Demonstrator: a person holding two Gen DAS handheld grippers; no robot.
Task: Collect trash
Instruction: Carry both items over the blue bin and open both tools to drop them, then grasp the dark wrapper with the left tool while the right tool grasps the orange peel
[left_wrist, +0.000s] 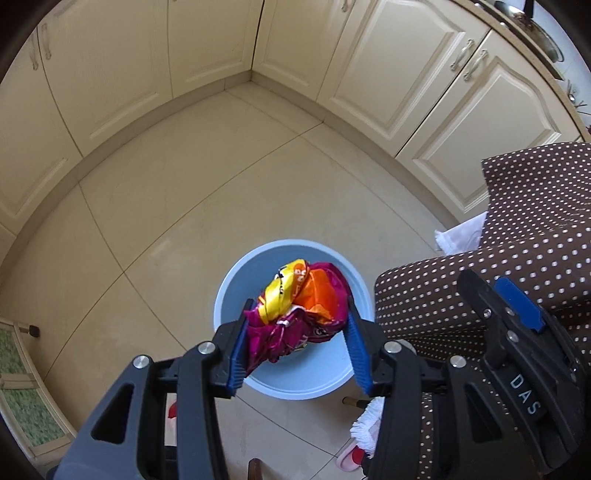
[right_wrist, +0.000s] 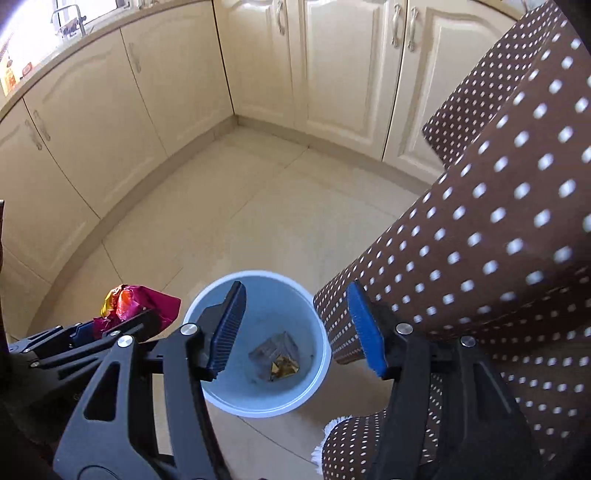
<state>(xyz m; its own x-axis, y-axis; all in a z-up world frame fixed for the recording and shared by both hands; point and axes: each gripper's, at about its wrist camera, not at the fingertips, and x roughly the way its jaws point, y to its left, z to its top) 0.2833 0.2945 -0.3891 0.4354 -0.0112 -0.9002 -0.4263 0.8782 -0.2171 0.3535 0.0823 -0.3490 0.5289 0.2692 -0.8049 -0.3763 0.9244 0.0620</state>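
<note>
Wrapper (left_wrist: 295, 314) clamped in my left gripper (left_wrist: 297, 343) at lower centre above bin (right_wrist: 221, 402) still needs dropping; right gripper (right_wrist: 295, 328) gapes empty, scraps (right_wrist: 275, 356) already inside.

White capital letters "DAS" stand on the black body of the right tongs (left_wrist: 517, 306), seen at the right edge of the left wrist view; the crumpled snack wrapper (left_wrist: 299, 310) carries white lettering on its orange and yellow folds, too creased to read; nothing else is legible.
</note>
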